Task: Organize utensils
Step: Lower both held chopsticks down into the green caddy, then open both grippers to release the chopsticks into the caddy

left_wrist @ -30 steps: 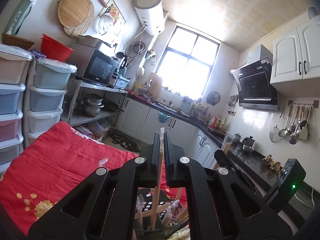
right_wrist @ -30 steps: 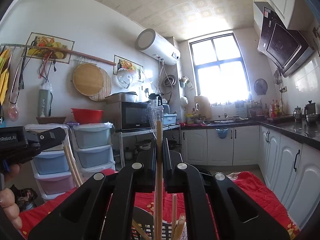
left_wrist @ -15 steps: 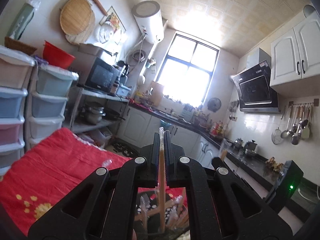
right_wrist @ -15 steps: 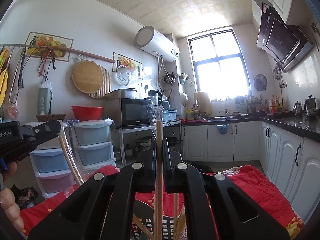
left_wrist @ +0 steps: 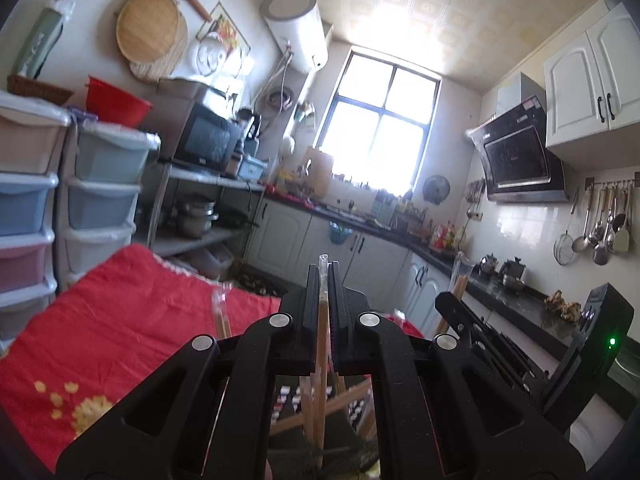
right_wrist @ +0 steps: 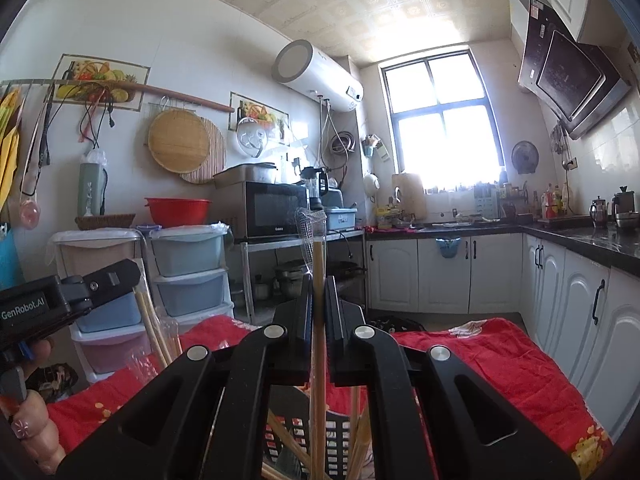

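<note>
A wrapped pair of chopsticks [left_wrist: 322, 320] is being clamped upright by the fully closed left gripper [left_wrist: 324, 280], its lower end among other chopsticks in a black slotted basket [left_wrist: 298, 402] on the red-covered worktop [left_wrist: 100, 328]. A second wrapped pair [right_wrist: 317, 300] is being pinched upright by the closed right gripper [right_wrist: 318, 292], above the same basket [right_wrist: 296, 412].

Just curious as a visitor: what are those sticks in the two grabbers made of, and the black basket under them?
Chopsticks: pale tan, matte, probably bamboo or wood, in a thin clear plastic sleeve. Basket: black, slotted walls, likely moulded plastic.
</note>
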Available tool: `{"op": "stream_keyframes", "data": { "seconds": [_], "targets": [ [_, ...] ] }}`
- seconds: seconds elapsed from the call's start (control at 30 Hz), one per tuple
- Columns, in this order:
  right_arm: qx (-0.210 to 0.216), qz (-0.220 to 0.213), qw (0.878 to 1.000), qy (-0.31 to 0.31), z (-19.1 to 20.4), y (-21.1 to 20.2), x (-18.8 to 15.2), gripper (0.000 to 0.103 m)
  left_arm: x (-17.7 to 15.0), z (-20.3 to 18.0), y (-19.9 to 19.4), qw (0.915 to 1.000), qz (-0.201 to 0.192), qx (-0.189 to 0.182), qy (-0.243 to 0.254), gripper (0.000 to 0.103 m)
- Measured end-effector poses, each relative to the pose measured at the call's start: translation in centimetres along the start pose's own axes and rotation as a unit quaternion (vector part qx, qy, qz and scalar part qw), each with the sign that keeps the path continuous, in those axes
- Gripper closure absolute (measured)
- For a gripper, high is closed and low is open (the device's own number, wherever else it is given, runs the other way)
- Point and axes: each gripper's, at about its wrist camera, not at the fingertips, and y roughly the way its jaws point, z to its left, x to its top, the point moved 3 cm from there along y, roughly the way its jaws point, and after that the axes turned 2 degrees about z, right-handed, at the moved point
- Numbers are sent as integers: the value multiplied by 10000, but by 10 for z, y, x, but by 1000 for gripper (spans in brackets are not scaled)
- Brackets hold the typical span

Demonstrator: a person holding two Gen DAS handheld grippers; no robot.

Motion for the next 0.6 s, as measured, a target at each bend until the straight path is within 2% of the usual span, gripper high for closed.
{"op": "stream_keyframes", "data": {
  "seconds": [0.23, 0.33, 0.43, 0.53, 0.6],
  "targets": [
    [-38, 265, 9995, 160, -7, -4, -11, 96, -17, 1, 3, 9990, 433, -71, -28, 101],
    [-21, 366, 9990, 236, -9, -8, -12, 82, -19, 0, 2, 9986, 521, -99, -28, 100],
    [-2, 427, 9986, 310, -10, -14, -13, 80, -21, -1, -1, 9980, 619, -103, -37, 91],
    [34, 523, 9979, 375, -11, -20, -15, 72, -23, -1, -4, 9973, 719, -85, -73, 79],
    [42, 564, 9975, 411, -11, -25, -15, 70, -23, 0, -5, 9967, 792, -80, -125, 64]
  ]
}}
